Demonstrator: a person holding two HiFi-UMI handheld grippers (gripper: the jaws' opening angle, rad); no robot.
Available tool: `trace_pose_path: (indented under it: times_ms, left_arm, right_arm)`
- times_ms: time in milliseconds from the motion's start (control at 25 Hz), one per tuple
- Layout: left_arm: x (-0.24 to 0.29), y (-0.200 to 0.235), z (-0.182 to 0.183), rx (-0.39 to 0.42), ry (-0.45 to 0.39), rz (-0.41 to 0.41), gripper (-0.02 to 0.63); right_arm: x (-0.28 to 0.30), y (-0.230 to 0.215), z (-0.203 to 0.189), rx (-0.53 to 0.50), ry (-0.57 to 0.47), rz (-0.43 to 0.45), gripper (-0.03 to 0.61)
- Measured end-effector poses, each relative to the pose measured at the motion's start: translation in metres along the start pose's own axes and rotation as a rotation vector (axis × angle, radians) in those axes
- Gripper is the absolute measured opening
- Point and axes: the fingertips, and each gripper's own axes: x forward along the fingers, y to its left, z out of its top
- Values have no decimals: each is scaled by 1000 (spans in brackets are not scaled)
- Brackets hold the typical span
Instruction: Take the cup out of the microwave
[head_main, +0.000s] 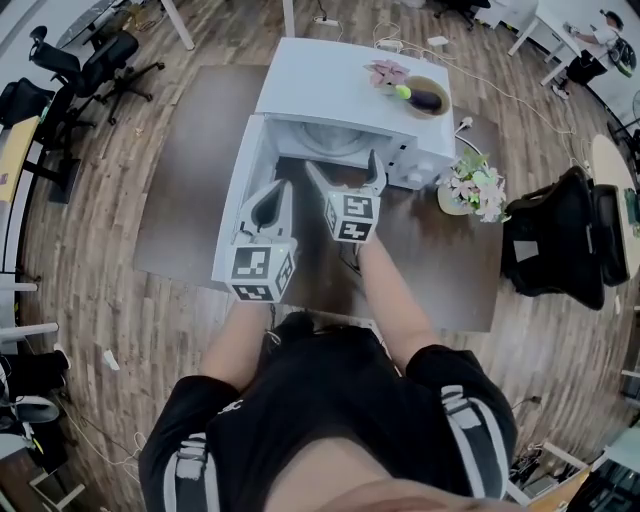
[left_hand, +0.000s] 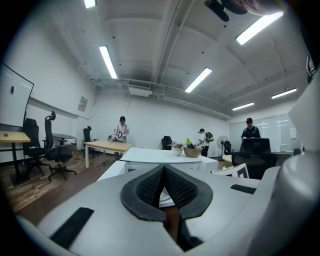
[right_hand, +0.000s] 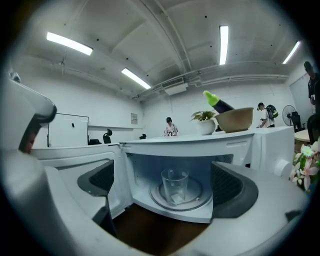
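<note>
One dark bench carries everything, with the white microwave standing at its far edge. Its door is swung wide open toward the bench's left side. Inside the cavity lies the round turntable, and the cup stands at about its centre, clear of the walls.

Both tools sit in front of the opening. The right tool faces straight into the cavity with its jaws spread wide. The cup shows between them but deeper in, and neither pad touches it. The left tool is beside the door with its jaws pressed together and nothing in them.

That cup is clear, straight-sided and looks empty, apart from a pale patch low down that I cannot identify. I judge it to be light and stiff, with smooth walls that could slip under the pads, and breakable if it is glass. Whether it has a handle I cannot tell. The best hold is probably across the side wall near mid-height, one jaw on each side, squeezed only gently.

It stands upright with its mouth up, so its long axis is vertical, square to the turntable.
</note>
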Motion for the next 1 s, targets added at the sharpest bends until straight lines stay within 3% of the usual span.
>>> trace_pose_path:
  times_ms: [240, 480, 720, 760, 920, 1000]
  left_arm:
    - [10, 12, -18, 8, 36, 7, 2]
    - [28, 28, -25, -36, 44, 15, 2]
    - [36, 26, -28, -11, 56, -8, 2]
    - [36, 26, -30, -10, 60, -11, 2]
    - [37, 26, -36, -7, 73, -15, 2]
    - [36, 25, -36, -4, 73, -15, 2]
  right_arm:
    - [69, -18, -43, 1, 86, -51, 574]
    - [124, -36, -79, 14, 155, -89, 574]
    - [151, -40, -91, 10, 174, -81, 566]
    - [153, -40, -91, 1, 168, -81, 553]
    - [158, -43, -90, -3, 163, -106, 399]
    - [158, -43, -90, -5, 173, -101, 397]
